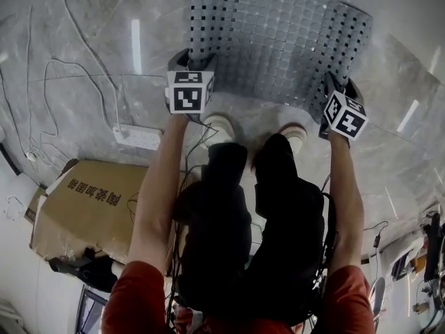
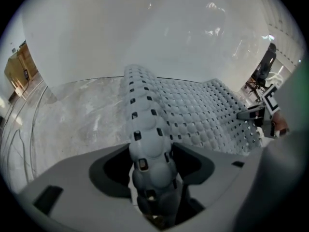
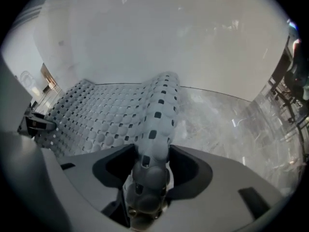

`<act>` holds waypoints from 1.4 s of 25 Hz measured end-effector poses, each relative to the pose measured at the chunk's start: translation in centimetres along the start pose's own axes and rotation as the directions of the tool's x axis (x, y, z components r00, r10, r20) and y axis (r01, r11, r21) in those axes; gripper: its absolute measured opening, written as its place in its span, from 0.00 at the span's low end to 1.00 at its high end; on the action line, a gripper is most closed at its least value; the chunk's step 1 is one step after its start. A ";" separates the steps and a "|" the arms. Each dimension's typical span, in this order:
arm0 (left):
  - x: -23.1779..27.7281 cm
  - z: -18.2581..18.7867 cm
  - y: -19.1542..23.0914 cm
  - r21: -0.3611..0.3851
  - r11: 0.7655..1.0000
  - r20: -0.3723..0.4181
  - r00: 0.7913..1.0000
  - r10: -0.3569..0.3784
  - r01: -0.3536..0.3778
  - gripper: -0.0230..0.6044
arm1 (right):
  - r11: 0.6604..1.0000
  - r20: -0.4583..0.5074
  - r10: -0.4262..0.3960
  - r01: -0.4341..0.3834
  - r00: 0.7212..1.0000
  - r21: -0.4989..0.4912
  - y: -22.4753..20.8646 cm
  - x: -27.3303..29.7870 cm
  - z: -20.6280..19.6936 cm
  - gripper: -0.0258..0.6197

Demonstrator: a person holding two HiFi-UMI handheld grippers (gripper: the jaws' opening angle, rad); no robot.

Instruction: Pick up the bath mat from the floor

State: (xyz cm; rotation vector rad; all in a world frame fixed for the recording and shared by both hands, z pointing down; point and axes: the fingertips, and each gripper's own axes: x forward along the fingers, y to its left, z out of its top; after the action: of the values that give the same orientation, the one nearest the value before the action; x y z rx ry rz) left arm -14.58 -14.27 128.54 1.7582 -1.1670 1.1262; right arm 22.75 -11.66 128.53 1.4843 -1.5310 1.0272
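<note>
**Both tongs bite the near edge of the mat**

Your left gripper (image 2: 152,178) is clamped on the bath mat (image 1: 278,37). Your right gripper (image 3: 149,178) is clamped on it too. Each one pinches a near corner, and the mat bunches up into a bumpy ridge between the jaws. The mat spreads away from you over the floor (image 1: 83,68), just past your shoes (image 1: 219,125).

The mat looks soft and bendy, like rubber. It folds where you pinch it and sags in the middle between your two grippers. It is probably light, with all those little holes in it. It will likely flop and swing when you lift, so keep both corners level and well apart. The round bumps may be slippery, so a deep bite on the edge seems safer than a bite with the tips. It does not look like something that breaks.

Some things you cannot see. The far end of the mat is cut off at the top of the head view. You cannot tell if that end rests on the floor. The underside is hidden. The fold covers the pads, so you cannot tell how deep the bite goes.
</note>
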 end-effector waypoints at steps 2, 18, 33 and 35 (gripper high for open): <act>-0.9 0.3 -0.7 -0.006 1.000 -0.005 1.000 -0.005 0.005 0.44 | 1.000 0.005 0.022 -0.022 1.000 0.018 1.0 -0.8 0.4 0.34; -13.6 -1.6 -7.9 -0.140 0.988 -0.175 0.980 -0.092 0.067 0.23 | 0.990 -0.051 0.093 -0.098 0.994 -0.099 5.1 -14.5 1.6 0.13; -35.5 7.3 -10.5 -0.124 0.990 -0.068 0.995 -0.073 0.064 0.19 | 0.995 0.036 0.076 -0.074 0.996 -0.070 8.2 -35.8 10.3 0.13; -39.4 8.1 -11.1 -0.137 0.988 -0.064 0.995 -0.074 0.064 0.18 | 0.996 0.040 0.070 -0.067 0.997 -0.061 9.0 -39.7 11.3 0.13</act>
State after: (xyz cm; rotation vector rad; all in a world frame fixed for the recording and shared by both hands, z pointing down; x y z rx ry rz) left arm -9.99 -6.18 87.87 1.6322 -1.1062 1.0342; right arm 15.55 -6.48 87.28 1.4292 -1.6384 0.9864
